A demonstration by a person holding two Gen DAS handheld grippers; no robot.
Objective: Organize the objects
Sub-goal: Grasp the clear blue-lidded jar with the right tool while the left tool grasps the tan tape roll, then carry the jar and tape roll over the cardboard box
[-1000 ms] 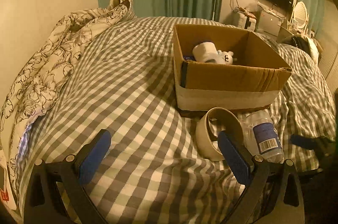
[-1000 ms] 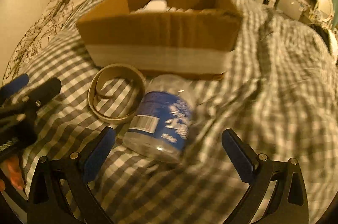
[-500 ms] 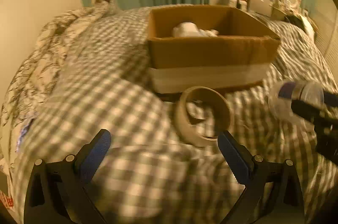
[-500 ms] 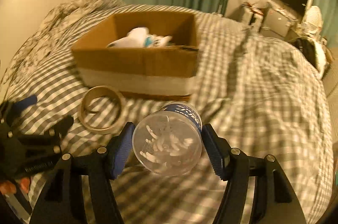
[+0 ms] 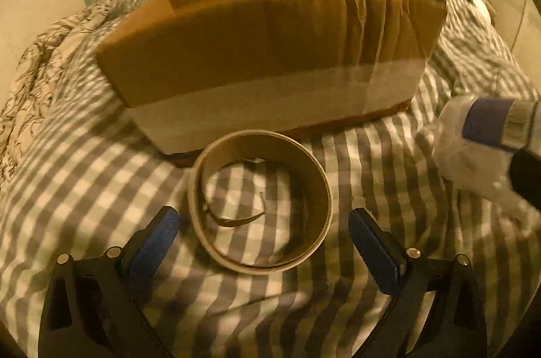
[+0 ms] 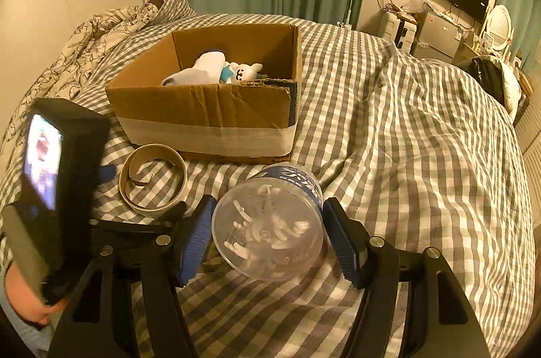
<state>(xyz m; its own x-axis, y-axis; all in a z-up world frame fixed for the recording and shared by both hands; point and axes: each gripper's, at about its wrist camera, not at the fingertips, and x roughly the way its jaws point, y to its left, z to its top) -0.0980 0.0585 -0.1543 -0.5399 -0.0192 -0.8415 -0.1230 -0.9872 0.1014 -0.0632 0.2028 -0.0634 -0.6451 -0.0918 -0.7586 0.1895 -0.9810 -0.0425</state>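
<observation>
Cardboard box (image 6: 209, 111) on the bed already holds a plush toy (image 6: 236, 72); my right gripper (image 6: 267, 239) pinches the clear cotton-swab jar (image 6: 270, 229), apparently lifted, while my left gripper (image 5: 263, 234) spreads around the tape roll (image 5: 260, 202) nearby.

Matt corrugated cardboard box (image 6: 206, 111) on checked cloth bedspread (image 6: 405, 128); clear glossy plastic jar (image 6: 270, 233); cardboard tape ring (image 5: 260, 206).
</observation>
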